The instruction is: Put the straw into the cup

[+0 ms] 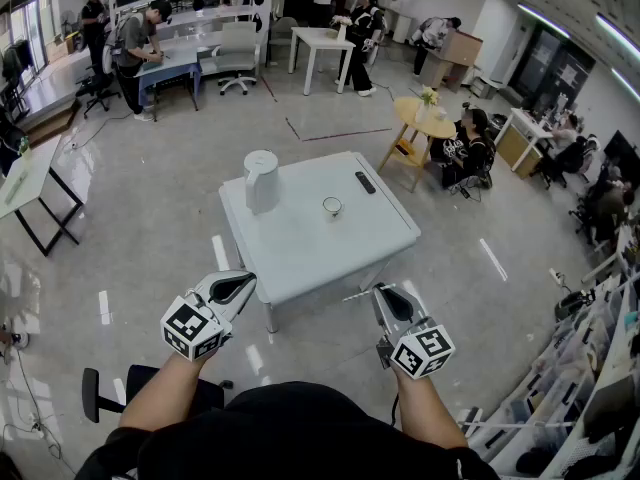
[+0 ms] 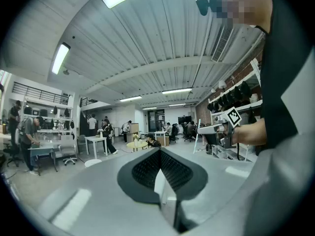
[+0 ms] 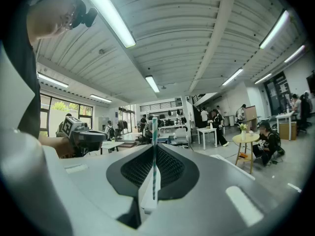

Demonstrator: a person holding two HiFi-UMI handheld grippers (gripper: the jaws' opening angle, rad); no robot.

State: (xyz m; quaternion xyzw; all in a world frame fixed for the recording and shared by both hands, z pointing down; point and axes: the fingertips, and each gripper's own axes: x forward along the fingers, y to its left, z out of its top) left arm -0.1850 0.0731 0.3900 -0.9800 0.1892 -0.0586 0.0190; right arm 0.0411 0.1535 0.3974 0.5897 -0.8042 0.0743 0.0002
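In your right gripper (image 3: pixel 150 191), the straw (image 3: pixel 154 151) is striped teal and white. That claw and your left gripper (image 2: pixel 165 193) are pale grey, with black mesh pads (image 3: pixel 133 168) and black-and-white square markers (image 1: pixel 192 328). Ahead of them: white cup (image 1: pixel 332 206), pale grey table (image 1: pixel 300 253).

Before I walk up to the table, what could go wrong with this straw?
1. The thin teal-striped straw is pinched in the right claw with a long end sticking out; it could bend or slip on contact.
2. The small white cup stands unheld on the pale square table; an off-centre poke might tip it.
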